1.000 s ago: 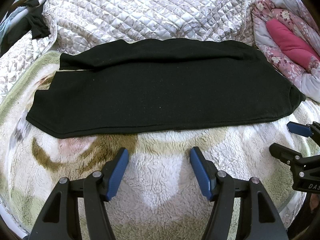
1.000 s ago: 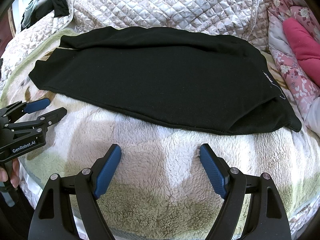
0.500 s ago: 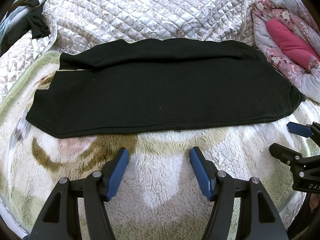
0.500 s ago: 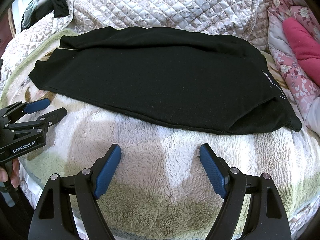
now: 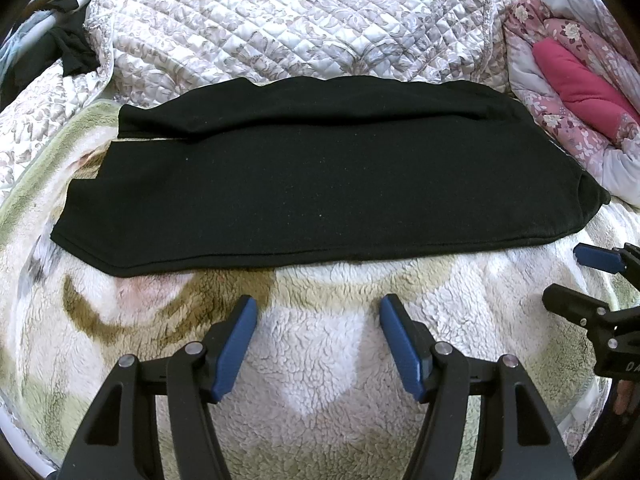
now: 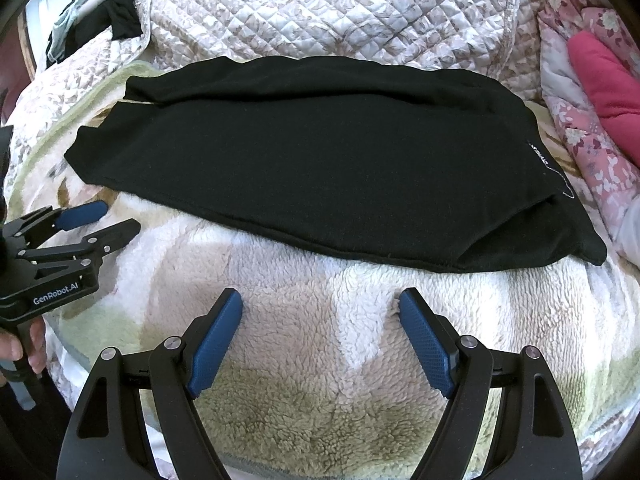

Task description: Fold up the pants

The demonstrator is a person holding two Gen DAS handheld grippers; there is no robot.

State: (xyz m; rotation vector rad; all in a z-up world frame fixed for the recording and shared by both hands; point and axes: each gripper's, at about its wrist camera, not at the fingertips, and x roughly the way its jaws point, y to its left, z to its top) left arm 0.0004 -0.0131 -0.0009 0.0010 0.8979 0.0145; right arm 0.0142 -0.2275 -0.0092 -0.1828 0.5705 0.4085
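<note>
We see black pants flat on fuzzy blanket; left gripper and right gripper both spread apart, holding nothing.

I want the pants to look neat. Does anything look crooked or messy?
A little. The pants lie flat on the blanket, but at the left end the far leg sticks out past the near one, with a gap showing between them. At the right end, a corner pokes out from underneath. Both claws are open and away from them.
</note>
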